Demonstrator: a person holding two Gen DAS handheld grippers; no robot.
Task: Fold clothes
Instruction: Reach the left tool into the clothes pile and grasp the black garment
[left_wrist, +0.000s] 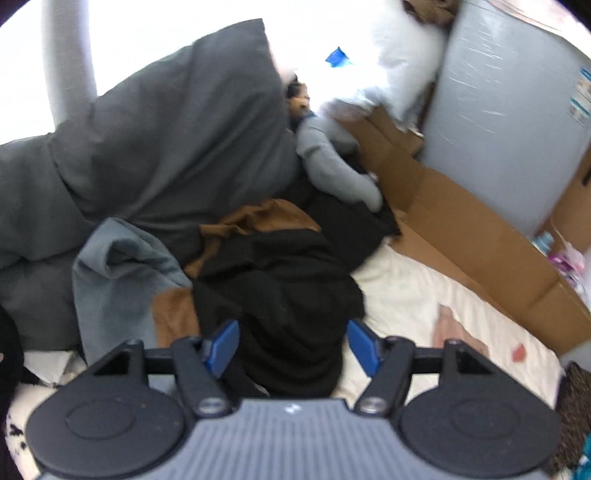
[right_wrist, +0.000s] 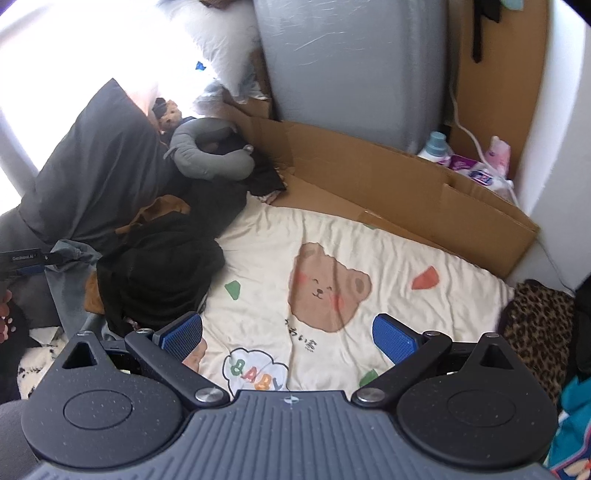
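Note:
A heap of clothes lies on a cream bear-print blanket (right_wrist: 332, 236): a black garment (left_wrist: 280, 280) on top, a brown one (left_wrist: 258, 218) and a blue-grey one (left_wrist: 118, 266) under and beside it. My left gripper (left_wrist: 291, 347) is open, its blue pads on either side of the black garment's near edge, hovering just over it. In the right wrist view the same black garment (right_wrist: 159, 266) sits at the left. My right gripper (right_wrist: 288, 336) is open over bare blanket, with nothing between its fingers. Part of the left gripper (right_wrist: 26, 258) shows at the far left there.
A dark grey pillow (left_wrist: 166, 140) and a grey neck pillow (right_wrist: 207, 155) lie behind the heap. Flattened cardboard (right_wrist: 369, 177) lines the far edge, with a grey padded panel (right_wrist: 351, 66) behind. Bottles and packets (right_wrist: 472, 166) stand at the right. A leopard-print cloth (right_wrist: 535, 321) lies at the right.

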